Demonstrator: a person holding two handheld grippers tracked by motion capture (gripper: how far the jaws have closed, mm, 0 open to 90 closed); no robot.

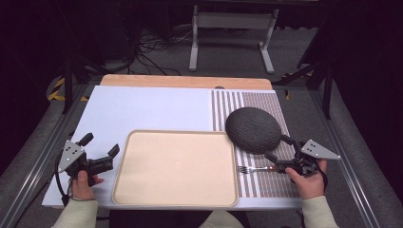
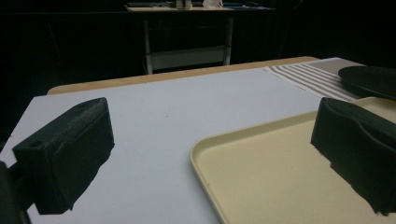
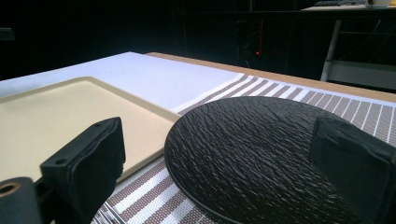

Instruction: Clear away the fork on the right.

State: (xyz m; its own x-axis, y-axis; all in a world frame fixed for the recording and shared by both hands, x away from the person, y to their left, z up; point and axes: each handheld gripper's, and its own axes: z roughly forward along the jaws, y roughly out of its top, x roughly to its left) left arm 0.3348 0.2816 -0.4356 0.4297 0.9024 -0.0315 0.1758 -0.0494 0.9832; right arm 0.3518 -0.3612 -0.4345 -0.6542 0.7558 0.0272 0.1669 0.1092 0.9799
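Left tongs [image 1: 100,145]: jaws spread wide, nothing between them, held just off the left edge of the beige tray [image 1: 142,190] over the white sheet [image 1: 157,109]. In the left gripper view, one jaw over the white sheet, the other over the tray's near corner [image 2: 205,149].

Right tongs [image 1: 278,147]: jaws likewise apart and empty, held at the near right of the black plate [image 1: 253,129]. In the right gripper view, the textured black plate [image 3: 252,154] framed between the two jaws, with tray [image 3: 56,116] to the left.

Fork [image 1: 254,169]: flat on the striped placemat [image 1: 266,185], tines toward the tray, handle end close to the right tongs; contact not determinable.

Plate: resting on the striped placemat, just right of the tray's far right corner.

Tray: empty, centred at the near edge of the bench [image 1: 185,81].

Hands: left hand [image 1: 84,183] and right hand [image 1: 306,180] each gripping a handle, pale sleeves entering from the bottom.
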